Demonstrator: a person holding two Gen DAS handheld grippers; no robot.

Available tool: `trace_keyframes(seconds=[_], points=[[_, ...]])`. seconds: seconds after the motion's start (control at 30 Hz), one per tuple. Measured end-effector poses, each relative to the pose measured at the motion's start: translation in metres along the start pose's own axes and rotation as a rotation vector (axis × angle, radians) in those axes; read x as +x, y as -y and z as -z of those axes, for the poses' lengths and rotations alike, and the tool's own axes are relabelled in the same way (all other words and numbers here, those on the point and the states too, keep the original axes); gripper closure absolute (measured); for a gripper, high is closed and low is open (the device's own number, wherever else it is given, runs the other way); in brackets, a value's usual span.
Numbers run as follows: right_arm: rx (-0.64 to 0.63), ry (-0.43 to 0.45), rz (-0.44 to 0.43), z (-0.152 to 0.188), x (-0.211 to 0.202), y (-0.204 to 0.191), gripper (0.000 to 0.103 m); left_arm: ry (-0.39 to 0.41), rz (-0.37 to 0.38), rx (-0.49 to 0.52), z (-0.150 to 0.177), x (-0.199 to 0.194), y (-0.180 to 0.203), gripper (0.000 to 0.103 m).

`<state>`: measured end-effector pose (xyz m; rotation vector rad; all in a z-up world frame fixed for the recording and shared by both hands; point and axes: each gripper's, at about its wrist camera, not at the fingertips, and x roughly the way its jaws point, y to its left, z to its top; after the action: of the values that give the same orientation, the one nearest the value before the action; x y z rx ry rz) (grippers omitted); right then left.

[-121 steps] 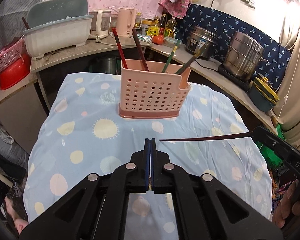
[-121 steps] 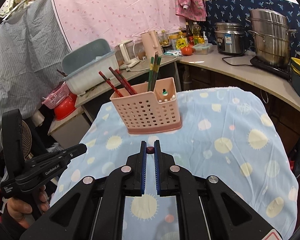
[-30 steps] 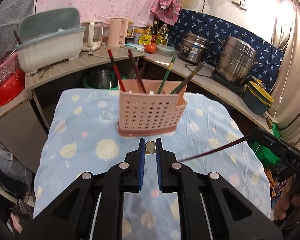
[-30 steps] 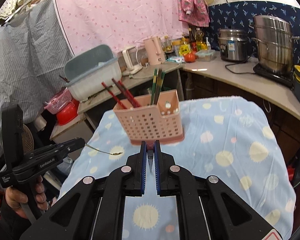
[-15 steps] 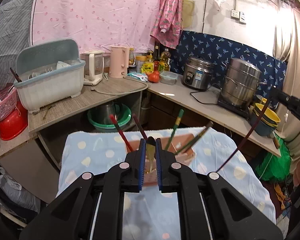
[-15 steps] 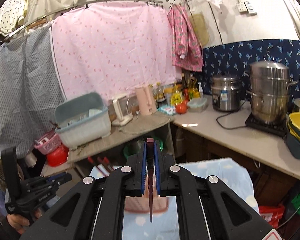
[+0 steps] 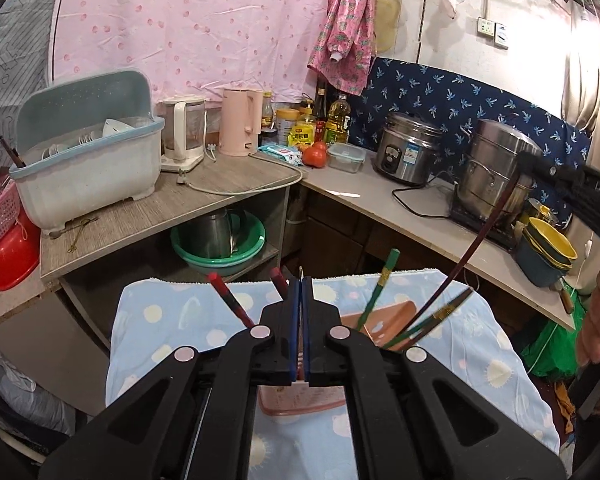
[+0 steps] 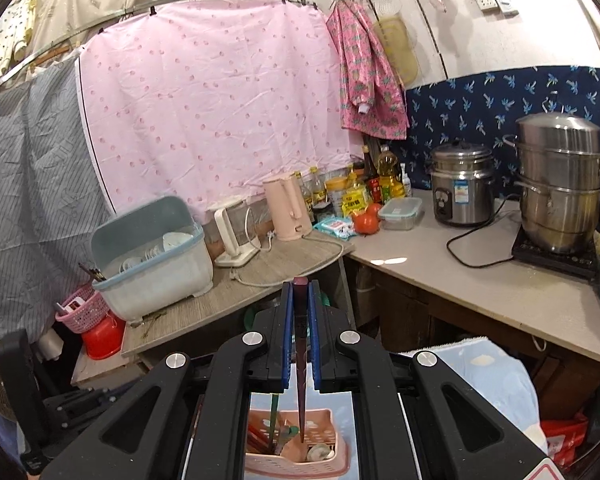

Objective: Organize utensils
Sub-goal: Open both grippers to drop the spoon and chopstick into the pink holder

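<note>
Holding nothing that can be made out, the left gripper (image 7: 301,322) has its jaws pressed together above the pink holder (image 7: 384,318); only a thin pale sliver shows at the tips, too small to identify. At its 10 o'clock a red-tipped chopstick (image 7: 230,300) leans out of the holder; at 2 o'clock a green chopstick (image 7: 376,292) does the same. Farther right, at 3 o'clock, a dark chopstick (image 7: 480,240) slants down toward the holder from the right gripper (image 7: 540,166).

In the right wrist view the right gripper (image 8: 300,344) is clenched on that dark chopstick (image 8: 300,360), gripping near its thick upper end. The thin tip hangs at 6 o'clock, just over the open top of the holder (image 8: 332,456), which sits on the blue spotted cloth (image 8: 496,376).

Handling judgement: the chopstick looks light, stiff and smooth, so it may pivot or slip between the pads. A hold near the thick end lets the tip hang down for lowering into a compartment.

Legible writing: partial letters "DAS" on the right gripper body. Labels on the rice cooker (image 8: 462,190) and bottles are too small to read.
</note>
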<state>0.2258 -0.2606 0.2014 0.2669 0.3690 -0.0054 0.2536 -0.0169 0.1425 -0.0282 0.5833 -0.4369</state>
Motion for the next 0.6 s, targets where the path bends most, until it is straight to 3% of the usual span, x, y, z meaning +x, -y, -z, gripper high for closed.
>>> trace_keyframes(seconds=[0.33,0.4,0.47,0.53,0.57,0.6], points=[[0.046,-0.141,0.015,0.052,0.042,0.019,0.096,0.008,0.020,-0.016,-0.011,0.020,-0.001,0.102],[0.052,-0.144,0.032,0.060,0.041,0.021,0.086,0.001,0.005,-0.015,-0.010,0.025,0.000,0.102],[0.050,-0.139,0.044,0.064,0.037,0.024,0.067,-0.014,-0.007,-0.029,-0.005,0.029,-0.001,0.102],[0.046,-0.132,0.056,0.068,0.032,0.024,0.061,-0.022,-0.017,-0.051,0.000,0.031,-0.004,0.091],[0.046,-0.133,0.061,0.069,0.029,0.025,0.057,-0.022,-0.024,-0.066,0.002,0.031,-0.007,0.073],[0.050,-0.133,0.061,0.070,0.026,0.026,0.055,-0.017,-0.030,-0.082,0.005,0.029,-0.009,0.064]])
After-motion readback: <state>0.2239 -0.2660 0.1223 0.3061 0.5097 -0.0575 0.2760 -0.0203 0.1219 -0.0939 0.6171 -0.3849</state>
